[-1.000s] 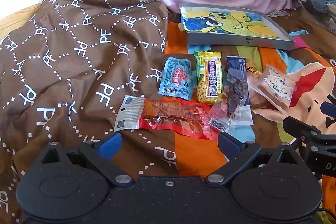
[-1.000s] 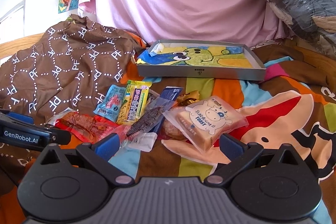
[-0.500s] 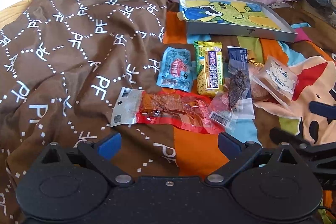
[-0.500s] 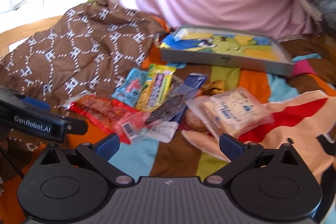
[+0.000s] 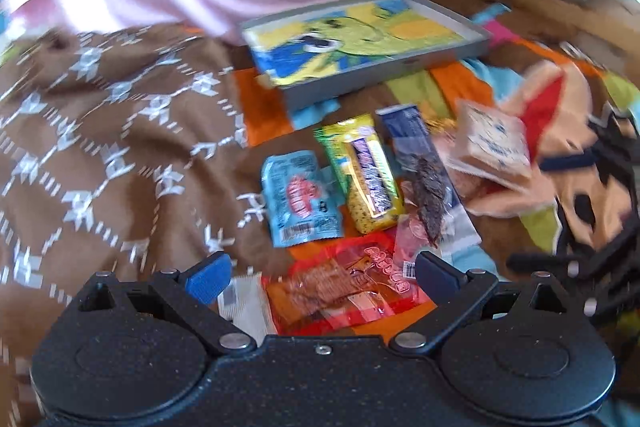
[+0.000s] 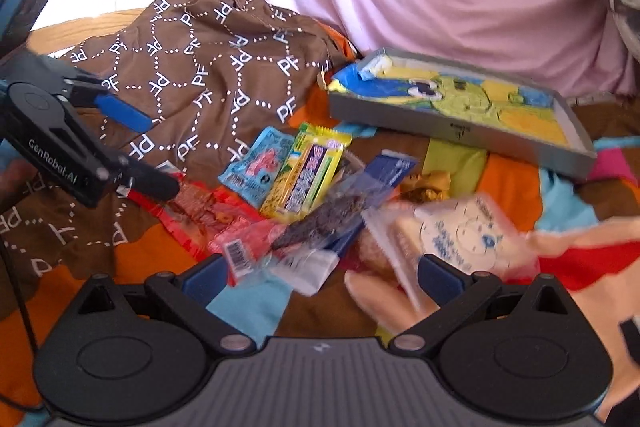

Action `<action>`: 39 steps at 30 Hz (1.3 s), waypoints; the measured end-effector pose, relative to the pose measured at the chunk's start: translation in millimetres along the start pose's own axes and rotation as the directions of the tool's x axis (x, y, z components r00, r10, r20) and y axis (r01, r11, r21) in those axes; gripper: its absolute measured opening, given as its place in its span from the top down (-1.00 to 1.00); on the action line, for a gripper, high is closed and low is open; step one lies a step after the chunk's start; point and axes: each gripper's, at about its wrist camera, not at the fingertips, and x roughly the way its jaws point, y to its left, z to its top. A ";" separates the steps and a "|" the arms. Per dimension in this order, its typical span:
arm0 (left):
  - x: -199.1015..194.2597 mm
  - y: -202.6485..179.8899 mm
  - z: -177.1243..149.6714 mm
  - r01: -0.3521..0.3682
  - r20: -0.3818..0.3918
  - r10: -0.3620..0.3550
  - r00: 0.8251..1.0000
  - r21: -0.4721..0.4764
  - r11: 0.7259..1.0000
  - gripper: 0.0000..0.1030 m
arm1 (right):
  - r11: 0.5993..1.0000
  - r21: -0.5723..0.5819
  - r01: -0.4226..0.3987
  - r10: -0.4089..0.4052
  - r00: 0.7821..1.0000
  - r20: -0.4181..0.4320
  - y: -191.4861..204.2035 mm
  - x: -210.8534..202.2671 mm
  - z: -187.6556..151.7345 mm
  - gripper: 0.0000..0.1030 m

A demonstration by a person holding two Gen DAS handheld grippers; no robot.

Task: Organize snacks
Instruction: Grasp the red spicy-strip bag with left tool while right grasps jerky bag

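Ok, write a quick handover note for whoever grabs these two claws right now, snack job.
Left claw: open, empty, low over the red snack pack.
Right claw: open, empty, near the toast pack.
Snacks: all loose in a pile on the bedspread; blue pouch, yellow bar, dark jerky strip beside them.
Tray: behind the pile, holds no snacks.
Done: nothing placed yet.
Left: move every snack, probably into the tray.

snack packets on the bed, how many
At least 7: red packet nearest, light blue, yellow-green bar, dark blue, clear jerky, gold wrapper, toast. Overlaps may hide more.
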 end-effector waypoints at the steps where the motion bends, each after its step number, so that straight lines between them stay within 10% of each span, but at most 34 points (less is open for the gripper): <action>1: 4.6 2.5 1.8 0.023 -0.017 -0.022 1.000 0.030 0.999 -0.91 | 1.000 -0.018 0.001 -0.001 1.000 0.006 -0.1 1.4 1.8 -1.00; 16: 57.9 13.4 1.5 0.289 -0.252 -0.214 0.944 0.314 0.904 -0.82 | 0.921 0.325 -0.214 0.246 0.967 -0.062 -18.1 41.8 17.7 -0.94; 27: 81.6 19.1 8.2 0.391 -0.334 -0.283 0.899 0.319 0.864 -0.70 | 0.855 0.489 -0.174 0.248 0.964 -0.091 -20.8 71.0 15.7 -0.61; 39: 82.9 16.2 11.3 0.348 -0.372 -0.264 0.890 0.180 0.920 -0.42 | 0.858 0.513 0.006 0.105 0.977 -0.187 -7.9 100.2 23.4 -0.02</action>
